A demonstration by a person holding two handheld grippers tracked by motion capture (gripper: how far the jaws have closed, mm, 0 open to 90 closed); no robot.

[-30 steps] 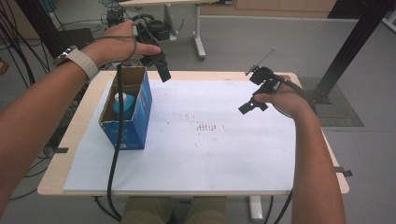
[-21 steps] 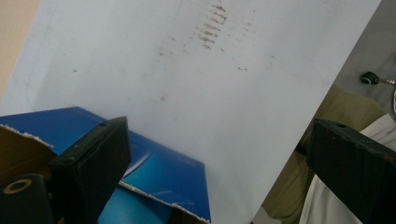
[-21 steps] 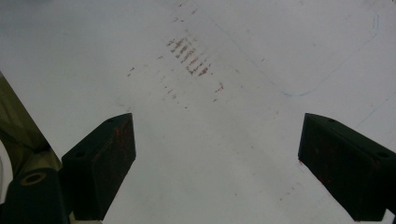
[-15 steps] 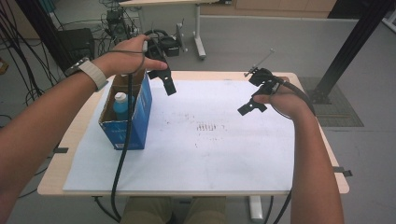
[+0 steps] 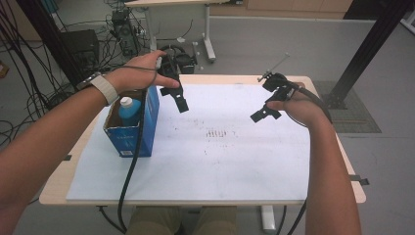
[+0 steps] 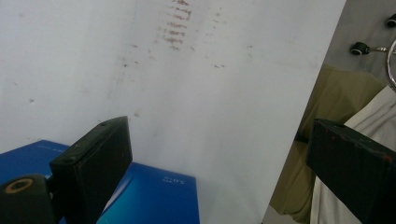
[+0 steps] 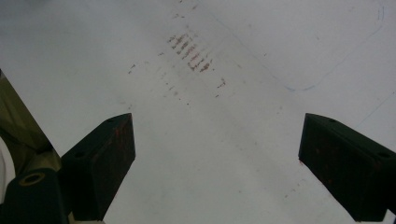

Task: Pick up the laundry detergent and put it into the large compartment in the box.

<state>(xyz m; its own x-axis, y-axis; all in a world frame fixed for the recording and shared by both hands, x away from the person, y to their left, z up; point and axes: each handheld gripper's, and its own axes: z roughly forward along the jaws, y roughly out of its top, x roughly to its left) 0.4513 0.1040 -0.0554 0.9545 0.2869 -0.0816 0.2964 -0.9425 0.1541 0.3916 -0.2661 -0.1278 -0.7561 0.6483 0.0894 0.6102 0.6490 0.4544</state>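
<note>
The blue bottle (image 5: 128, 109) stands upright in the blue box (image 5: 145, 128) at the table's left; the left gripper (image 5: 179, 99) hovers just right of the box, jaws apart and empty; the right gripper (image 5: 262, 114) hangs well right, jaws wide apart; the left is nearer, the bottle lying left of its jaws.

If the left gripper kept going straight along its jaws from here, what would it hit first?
Probably the white sheet on the table: the left gripper, jaws open, looks down at it past the blue box edge. Depth is hard to judge.
</note>
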